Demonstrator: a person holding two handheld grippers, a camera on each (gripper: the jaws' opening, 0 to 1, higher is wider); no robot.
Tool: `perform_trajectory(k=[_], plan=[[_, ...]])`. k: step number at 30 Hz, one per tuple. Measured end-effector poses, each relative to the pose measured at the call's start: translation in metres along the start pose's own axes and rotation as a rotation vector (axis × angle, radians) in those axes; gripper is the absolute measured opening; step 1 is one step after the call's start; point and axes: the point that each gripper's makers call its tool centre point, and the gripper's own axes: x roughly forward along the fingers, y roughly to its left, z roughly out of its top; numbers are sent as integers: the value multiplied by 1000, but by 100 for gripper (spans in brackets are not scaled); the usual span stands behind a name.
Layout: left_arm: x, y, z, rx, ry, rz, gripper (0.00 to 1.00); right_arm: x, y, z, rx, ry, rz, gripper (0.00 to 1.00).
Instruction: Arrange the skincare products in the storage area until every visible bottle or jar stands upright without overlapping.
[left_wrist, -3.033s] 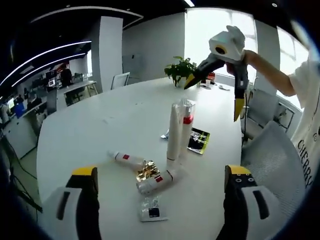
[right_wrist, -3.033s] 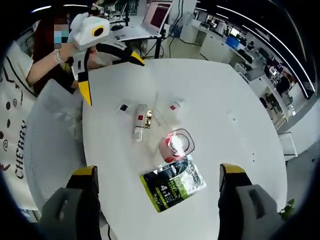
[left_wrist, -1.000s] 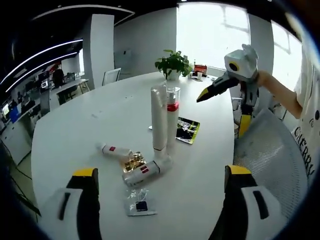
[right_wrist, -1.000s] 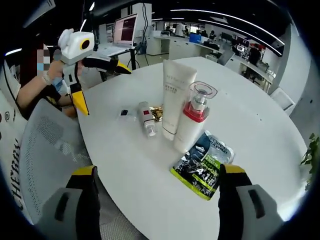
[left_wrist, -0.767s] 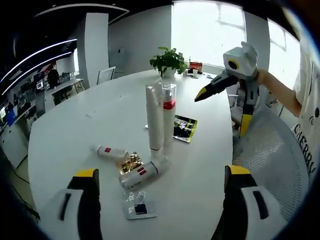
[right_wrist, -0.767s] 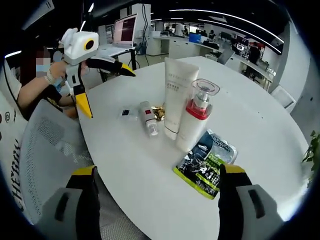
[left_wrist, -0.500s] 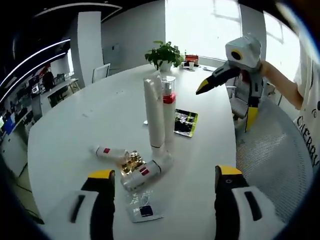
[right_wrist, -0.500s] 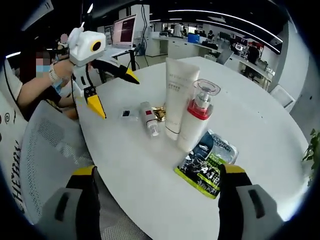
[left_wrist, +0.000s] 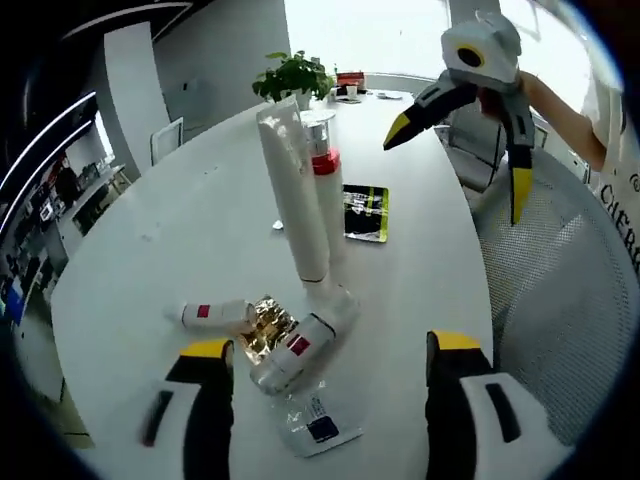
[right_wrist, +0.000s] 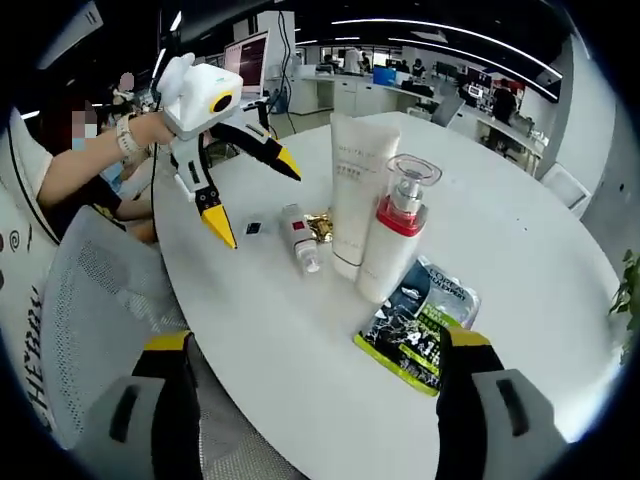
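A tall white tube (left_wrist: 290, 190) (right_wrist: 360, 190) and a clear pump bottle with a red collar (left_wrist: 322, 170) (right_wrist: 395, 240) stand upright side by side mid-table. A white bottle with a red label (left_wrist: 300, 350) (right_wrist: 298, 238) lies on its side beside a gold foil piece (left_wrist: 262, 322) (right_wrist: 320, 225). A smaller white tube (left_wrist: 215, 315) lies to its left. My left gripper (left_wrist: 330, 345) (right_wrist: 253, 195) hovers open just above and short of the lying bottle. My right gripper (right_wrist: 317, 340) (left_wrist: 457, 163) is open at the table's edge, holding nothing.
A black-and-green sachet (left_wrist: 365, 212) (right_wrist: 420, 325) lies flat by the standing pair. A small clear sachet (left_wrist: 315, 430) (right_wrist: 253, 228) lies near the lying bottle. A mesh chair (left_wrist: 560, 300) (right_wrist: 90, 300) stands at the table edge. A potted plant (left_wrist: 295, 75) is at the far side.
My left gripper has moved in over the table toward the lying bottle, and its jaws have narrowed slightly while staying open. The right gripper has barely moved. The products have not moved.
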Motion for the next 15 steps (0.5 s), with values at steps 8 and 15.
perform_trajectory(k=[8,15], plan=[[16,8,-6,-12,38,-51,67,1,0,-6,26,2,5,100],[23,6,-8,1,69,-68,60,2,1,-8,38,0,10,100]])
